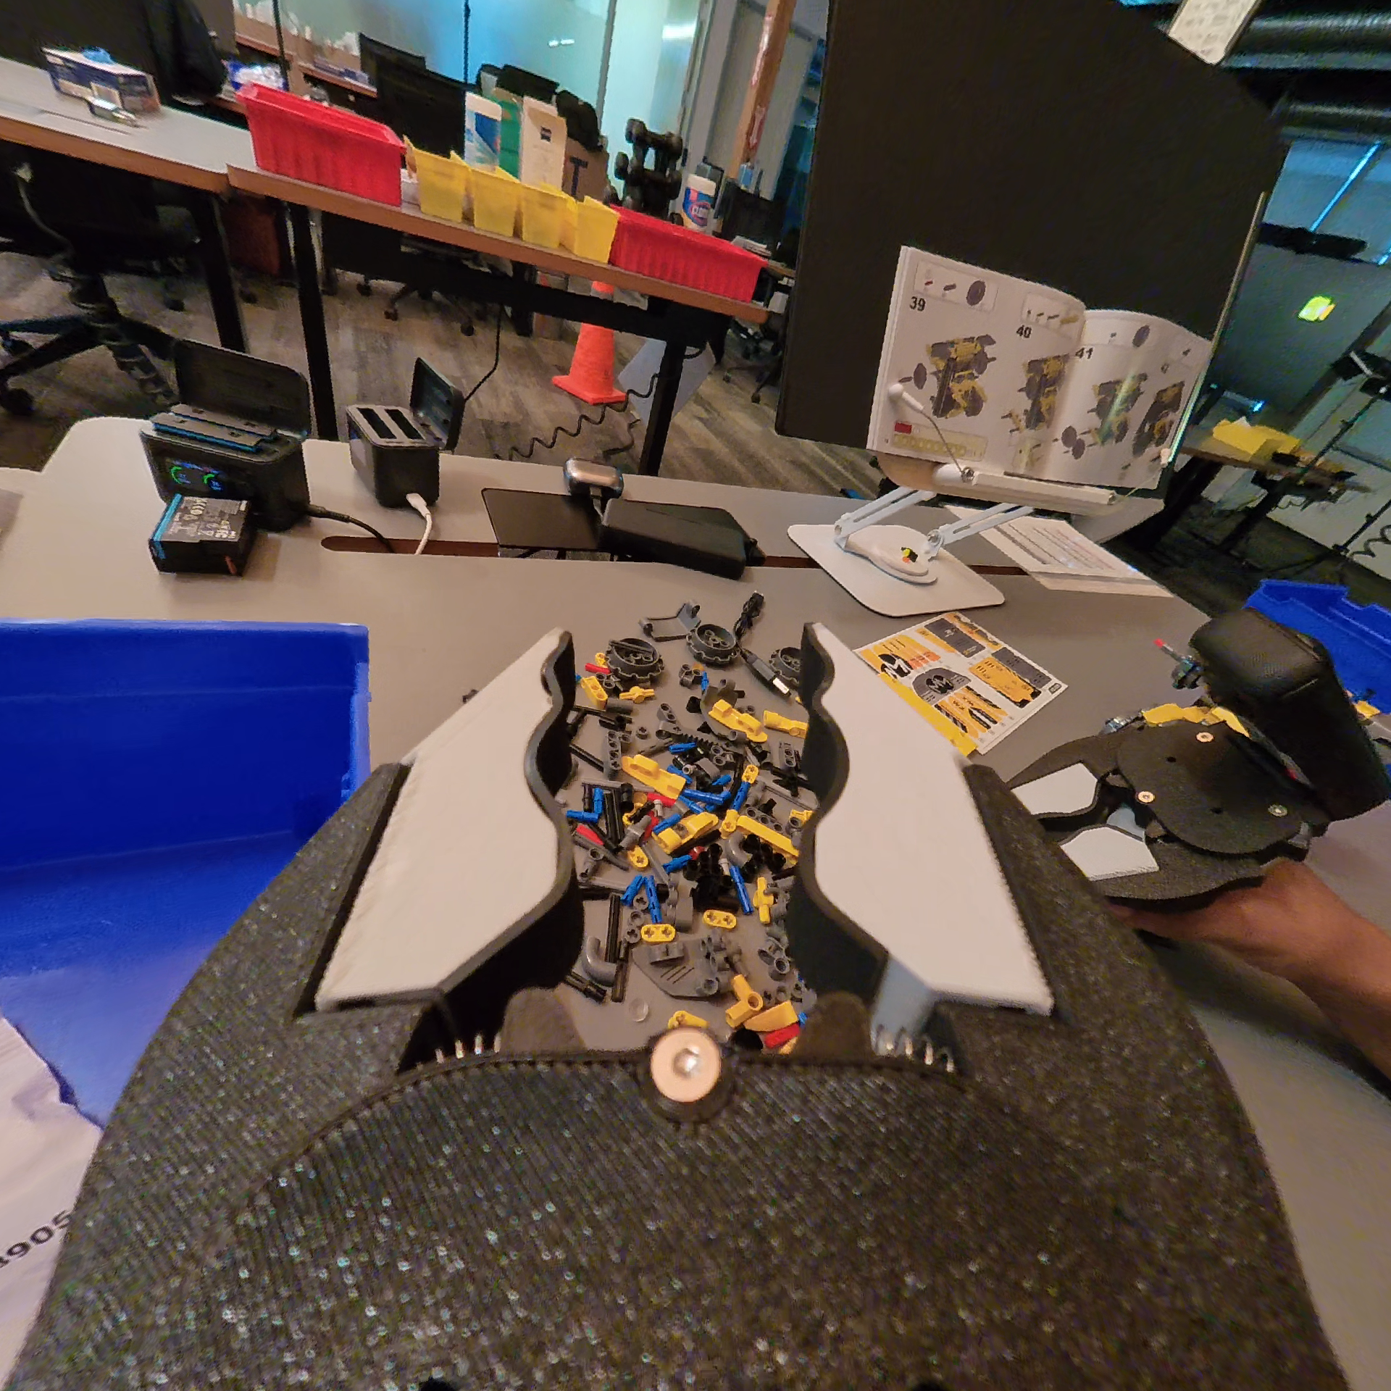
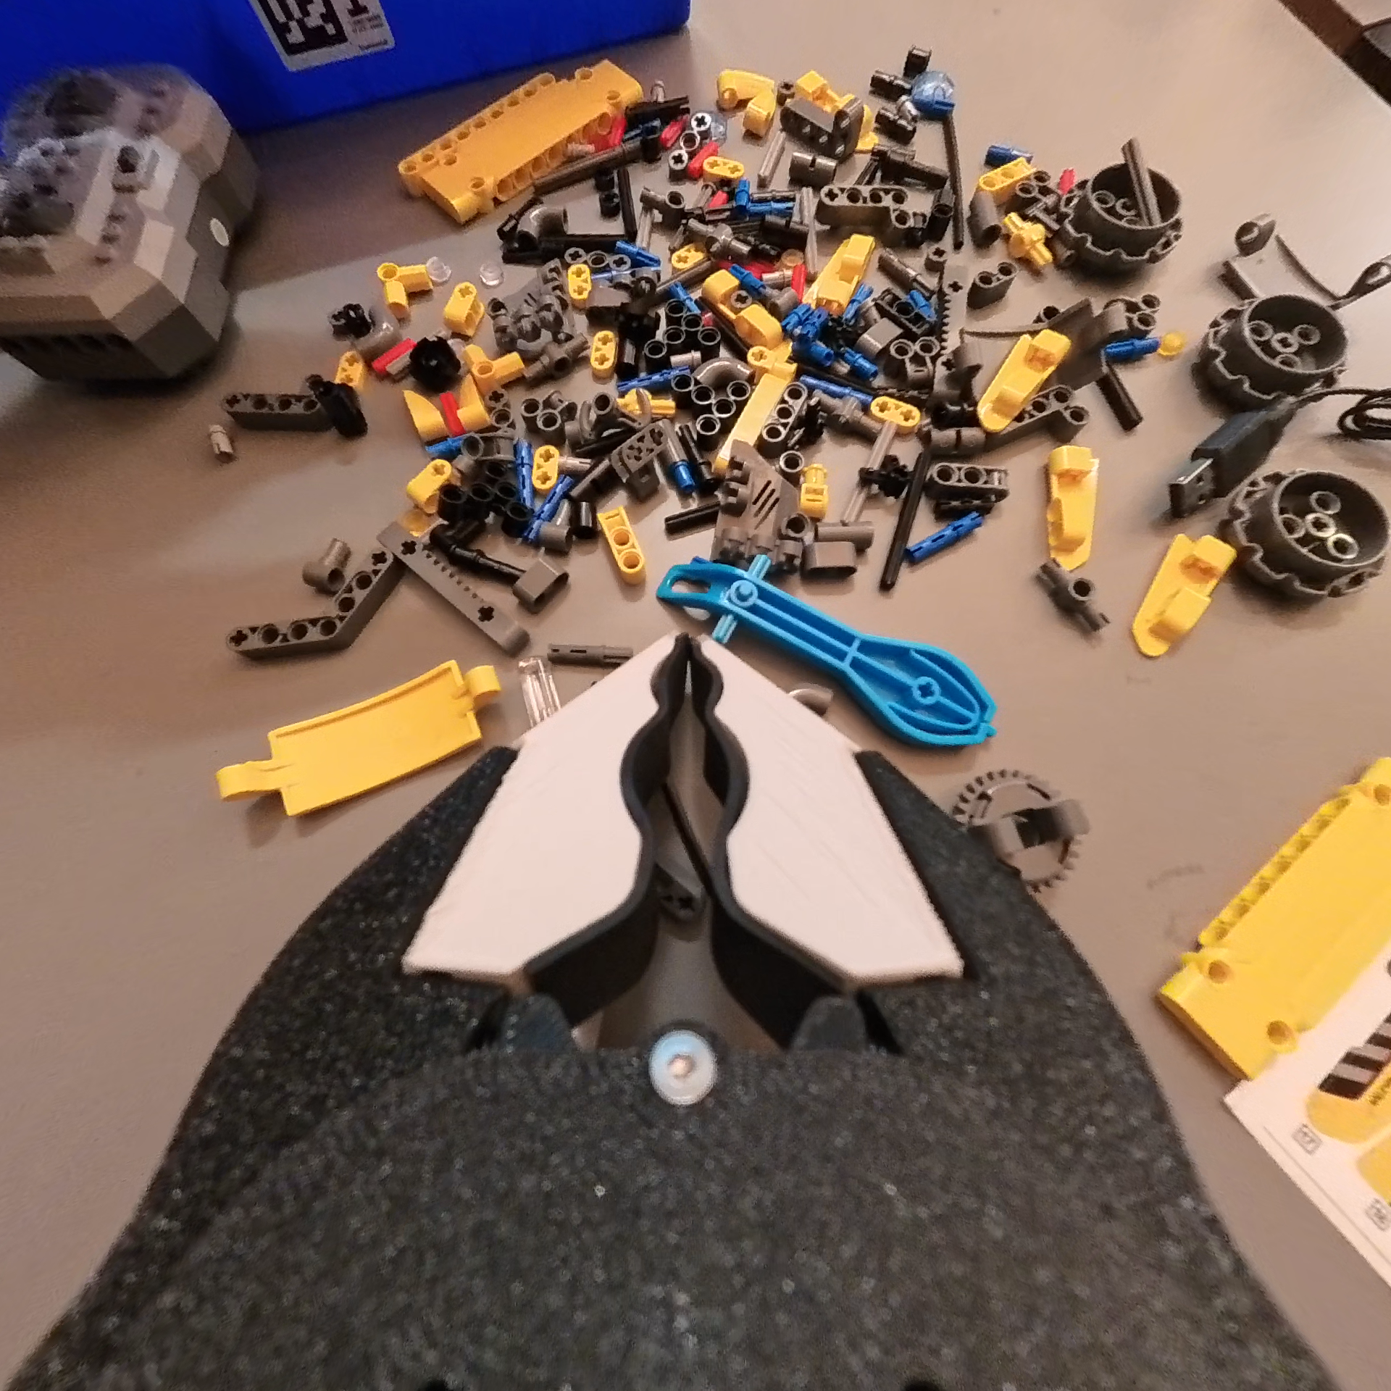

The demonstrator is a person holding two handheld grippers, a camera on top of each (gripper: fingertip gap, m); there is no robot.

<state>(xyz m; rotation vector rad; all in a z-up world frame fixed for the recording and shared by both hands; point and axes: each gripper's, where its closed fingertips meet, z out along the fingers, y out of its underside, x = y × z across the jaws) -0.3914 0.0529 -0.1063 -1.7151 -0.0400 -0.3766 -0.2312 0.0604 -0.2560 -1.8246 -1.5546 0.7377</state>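
The left gripper (image 1: 681, 662) hangs over the grey worktop (image 1: 451, 602), jaws wide apart, with nothing between them but a pile of small parts (image 1: 685, 813) in yellow, blue, black and grey lying below. A blue bin (image 1: 165, 753) stands just to its left. To the right, a hand (image 1: 1264, 941) holds the right gripper (image 1: 1054, 820) near a sticker sheet (image 1: 960, 681). Farther back, an open booklet (image 1: 1031, 376) rests on a white stand (image 1: 903, 557), and chargers (image 1: 226, 467) sit at the far left edge.
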